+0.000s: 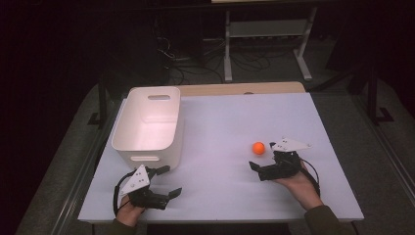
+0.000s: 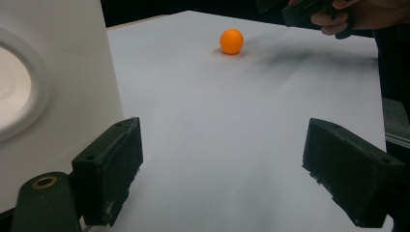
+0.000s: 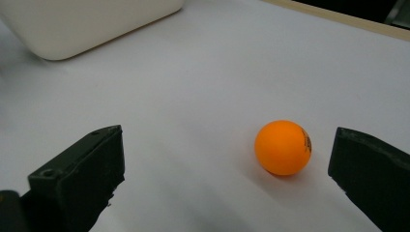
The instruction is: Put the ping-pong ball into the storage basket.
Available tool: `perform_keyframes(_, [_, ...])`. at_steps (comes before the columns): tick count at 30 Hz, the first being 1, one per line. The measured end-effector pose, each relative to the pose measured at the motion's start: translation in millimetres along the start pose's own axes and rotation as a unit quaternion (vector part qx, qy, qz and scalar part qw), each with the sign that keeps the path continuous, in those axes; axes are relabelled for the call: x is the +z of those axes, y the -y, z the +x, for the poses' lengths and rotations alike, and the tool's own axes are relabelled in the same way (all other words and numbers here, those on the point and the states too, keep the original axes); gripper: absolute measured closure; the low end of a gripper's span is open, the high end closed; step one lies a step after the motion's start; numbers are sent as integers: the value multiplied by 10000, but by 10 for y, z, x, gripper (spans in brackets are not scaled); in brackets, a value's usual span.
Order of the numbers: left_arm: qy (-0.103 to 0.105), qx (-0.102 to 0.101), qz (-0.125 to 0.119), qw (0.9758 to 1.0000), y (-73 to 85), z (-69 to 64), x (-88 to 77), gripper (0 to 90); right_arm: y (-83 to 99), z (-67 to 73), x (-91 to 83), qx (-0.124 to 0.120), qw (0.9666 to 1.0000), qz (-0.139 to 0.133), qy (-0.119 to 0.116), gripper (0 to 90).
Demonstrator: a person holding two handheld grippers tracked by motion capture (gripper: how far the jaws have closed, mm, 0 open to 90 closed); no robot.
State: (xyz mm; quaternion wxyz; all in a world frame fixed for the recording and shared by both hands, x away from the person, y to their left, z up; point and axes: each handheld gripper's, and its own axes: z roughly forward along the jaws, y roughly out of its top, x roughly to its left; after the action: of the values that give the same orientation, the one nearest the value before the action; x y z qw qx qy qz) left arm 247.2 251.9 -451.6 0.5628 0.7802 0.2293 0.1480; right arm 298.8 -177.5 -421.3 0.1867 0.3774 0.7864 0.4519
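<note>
One worktop (image 1: 220, 196), white surface, wooden strip along its far edge.

One bin (image 1: 147, 125), white plastic, rectangular, open-topped, with a slot handle at each end; stands upright on the worktop's left part. Taken here as the landmark.

One ball (image 1: 258, 147), orange, small, with a dark mark on one side; rests on the worktop well to the right of the bin, apart from it.

Two claws, each held in one hand.
- Left claw (image 1: 170, 180): just in front of the bin's near right corner, jaws spread wide, nothing between them.
- Right claw (image 1: 262, 155): well to the right of the bin, jaws spread wide; the ball lies between them, closer to one jaw, touching neither.
</note>
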Motion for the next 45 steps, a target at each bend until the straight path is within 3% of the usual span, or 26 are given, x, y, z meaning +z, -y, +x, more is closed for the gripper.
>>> perform_keyframes(45, [-9,-5,-14,10000,1,-1,-3,141,-186,-148,158,69,9999,-102,72,0])
